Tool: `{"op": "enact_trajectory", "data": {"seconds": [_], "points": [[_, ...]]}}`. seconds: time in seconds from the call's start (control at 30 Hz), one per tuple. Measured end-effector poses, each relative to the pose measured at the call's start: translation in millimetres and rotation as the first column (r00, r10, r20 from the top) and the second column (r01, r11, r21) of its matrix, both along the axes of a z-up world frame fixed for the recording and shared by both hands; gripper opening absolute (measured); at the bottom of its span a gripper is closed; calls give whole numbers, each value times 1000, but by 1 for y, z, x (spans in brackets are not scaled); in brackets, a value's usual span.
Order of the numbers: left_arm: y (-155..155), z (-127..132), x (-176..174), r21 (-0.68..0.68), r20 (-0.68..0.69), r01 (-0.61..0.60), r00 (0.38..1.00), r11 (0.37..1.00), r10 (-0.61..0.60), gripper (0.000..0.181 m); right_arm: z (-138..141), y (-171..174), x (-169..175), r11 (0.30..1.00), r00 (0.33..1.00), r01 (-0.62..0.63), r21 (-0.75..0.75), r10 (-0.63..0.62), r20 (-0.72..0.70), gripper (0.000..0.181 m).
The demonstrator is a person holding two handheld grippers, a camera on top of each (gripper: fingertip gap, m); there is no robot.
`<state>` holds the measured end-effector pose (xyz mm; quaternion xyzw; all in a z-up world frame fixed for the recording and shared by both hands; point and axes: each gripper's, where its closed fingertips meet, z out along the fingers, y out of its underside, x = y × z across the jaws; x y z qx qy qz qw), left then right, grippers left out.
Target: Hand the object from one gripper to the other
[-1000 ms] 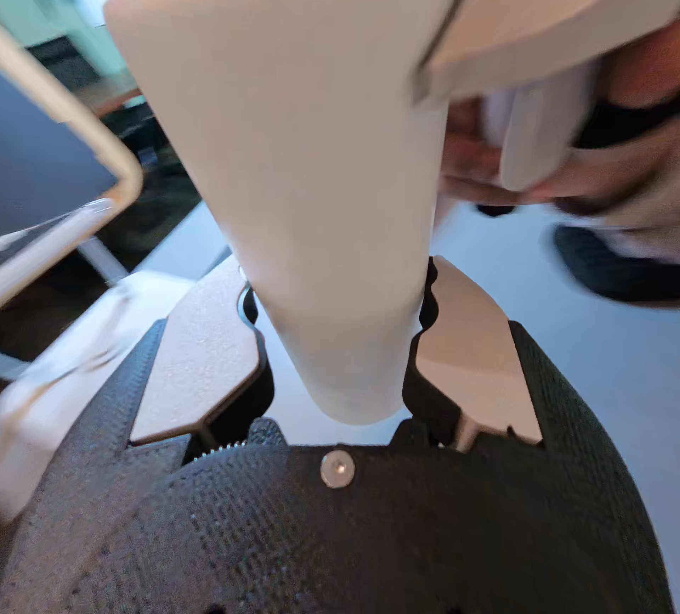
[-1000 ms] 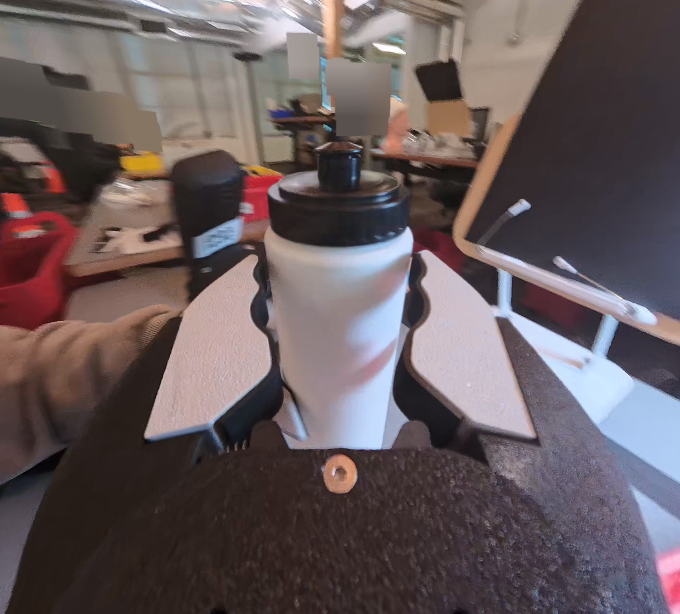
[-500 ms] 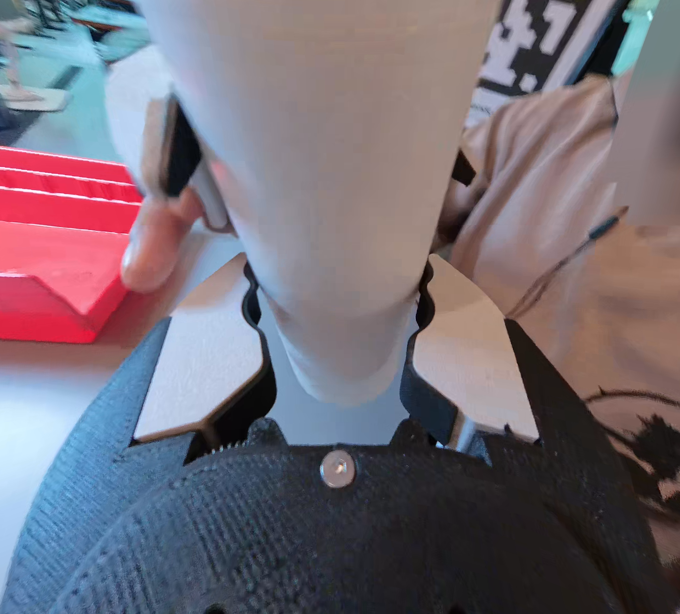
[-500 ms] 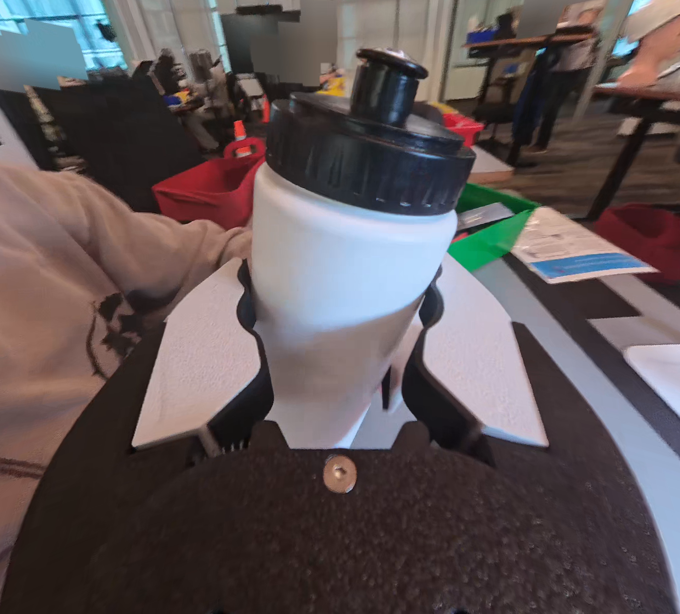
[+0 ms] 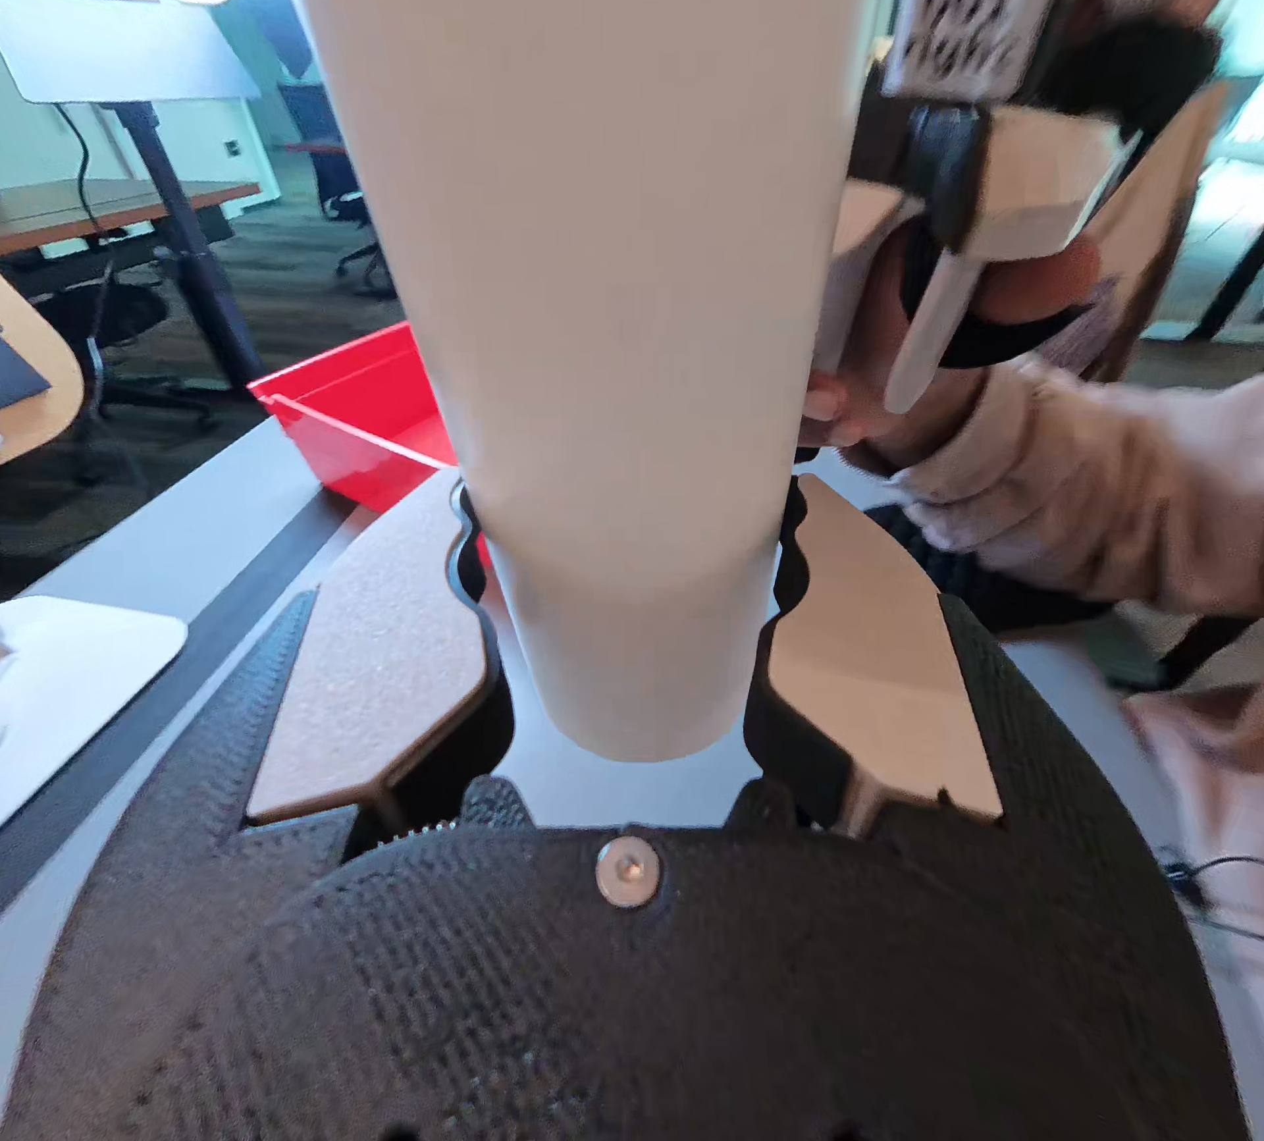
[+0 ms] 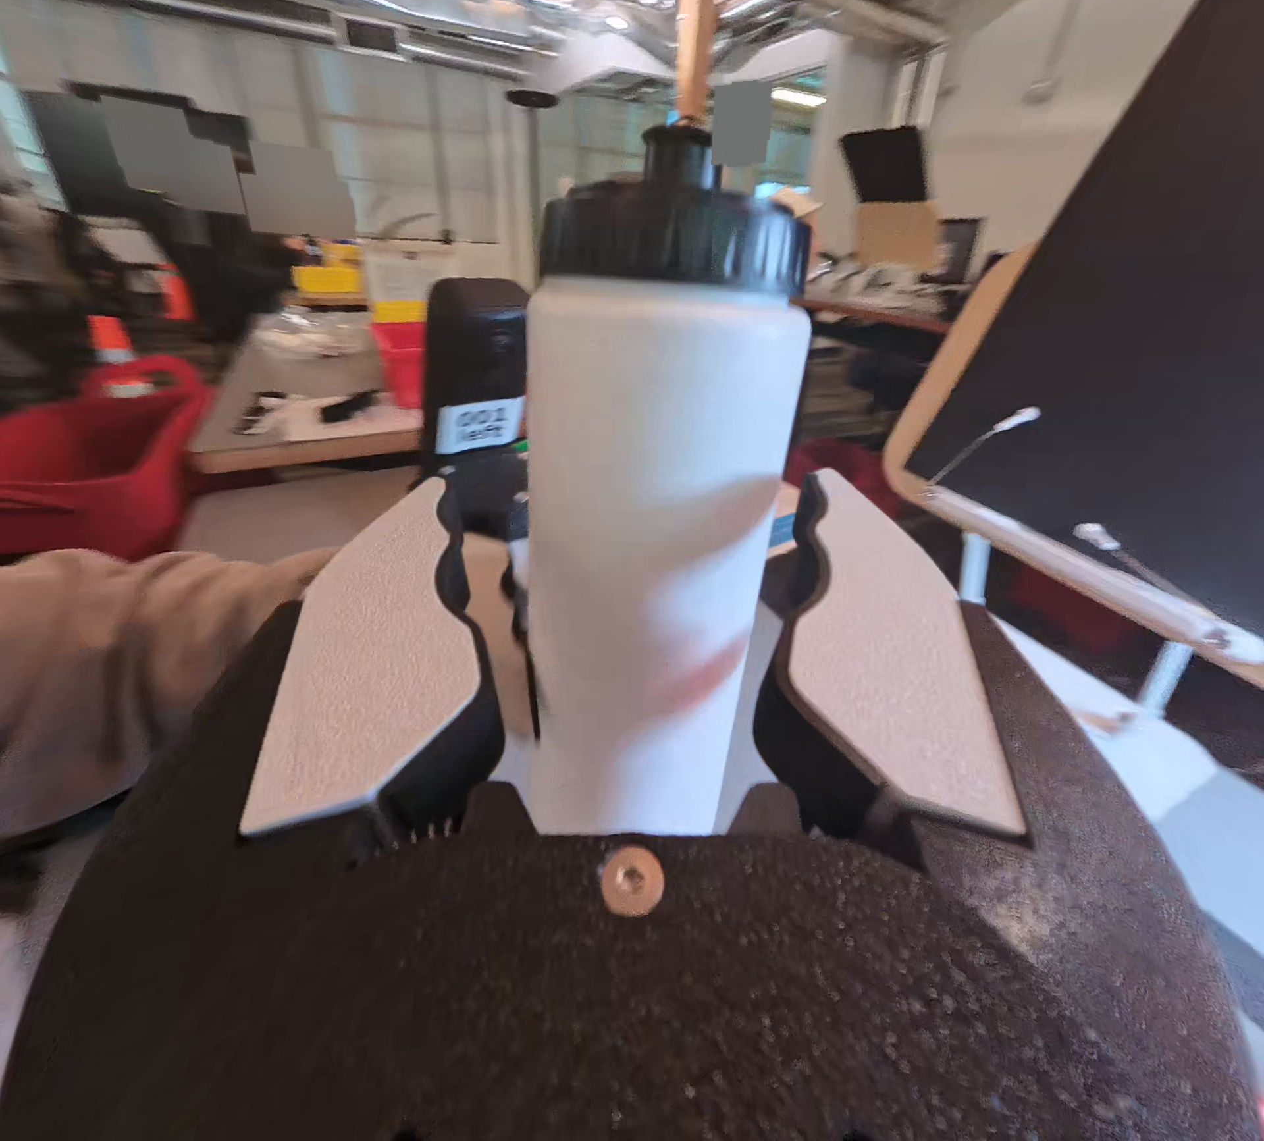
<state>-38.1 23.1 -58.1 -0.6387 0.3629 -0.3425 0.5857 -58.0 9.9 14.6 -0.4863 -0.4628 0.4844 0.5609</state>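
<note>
A white bottle [image 5: 602, 219] with a black cap [image 6: 674, 239] is held in the air. My left gripper [image 5: 628, 492] is shut on the bottle's lower end, both fingers pressing its sides. My right gripper [image 6: 628, 482] is open: its fingers [image 6: 383, 650] stand on either side of the bottle [image 6: 663, 458] with a visible gap on the left side. The left gripper's black body [image 6: 475, 369] shows behind the bottle in the right wrist view. The right gripper [image 5: 992, 198] shows beside the bottle at the upper right of the left wrist view.
A red bin [image 5: 362, 410] stands on the grey table [image 5: 171, 547], with a white pad [image 5: 68, 677] at the left. The person's beige sleeves [image 5: 1094, 492] [image 6: 102, 643] are close by. A black board with a wooden edge [image 6: 1128, 356] leans at the right.
My right gripper's fingers have spread apart and no longer press the bottle. The left gripper stays clamped on the bottle. Both views have swung around.
</note>
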Motion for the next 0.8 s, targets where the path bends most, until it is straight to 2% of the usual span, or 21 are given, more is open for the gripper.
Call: {"op": "enact_trajectory", "data": {"seconds": [0.07,0.17,0.2,0.27,0.3,0.37,0.4,0.43,0.5,0.53,0.57,0.63,0.67,0.73,0.8], "points": [[-9,22,-12,-1,146,87,985,996,-86,86,-4,-2,11,988,989,-141,-66,144,40,93],[-28,44,-24,37,250,213,944,976,-215,85,-39,0,16,946,937,-290,-144,311,157,95],[-36,49,-24,56,267,257,928,965,-262,85,-49,-9,13,903,900,-376,-207,409,151,96],[-46,52,-21,78,253,313,912,947,-322,85,-66,-41,4,755,776,-559,-341,622,103,100],[-53,49,-17,86,227,349,905,933,-359,85,-71,-55,-2,690,722,-619,-376,688,74,98],[-66,42,-10,71,178,431,882,899,-437,85,-70,-78,-11,569,641,-709,-416,767,-44,93],[-73,43,-9,61,187,473,860,879,-476,85,-71,-84,-15,536,619,-728,-427,782,-72,90],[-77,44,-9,46,190,498,847,866,-497,85,-72,-89,-18,542,619,-735,-407,781,-77,90],[-77,51,-13,39,208,497,844,867,-494,85,-63,-87,-22,582,660,-716,-385,744,-102,88],[-71,57,-17,43,227,454,863,890,-451,84,-56,-79,-23,625,703,-686,-373,700,-121,88],[-62,62,-23,47,242,378,894,924,-378,79,-52,-67,-26,709,773,-621,-334,625,-112,88],[-40,70,-36,53,242,178,952,983,-185,74,-47,-38,-29,875,905,-424,-233,417,-79,88],[-32,73,-42,59,237,83,967,995,-95,73,-42,-24,-28,929,947,-319,-190,306,-92,88],[-25,80,-47,75,235,-49,972,996,30,77,-36,0,-25,990,990,-91,-111,78,-114,88],[-19,82,-44,87,221,-158,966,984,135,89,-42,22,-22,981,979,190,30,-187,-86,87]]}}
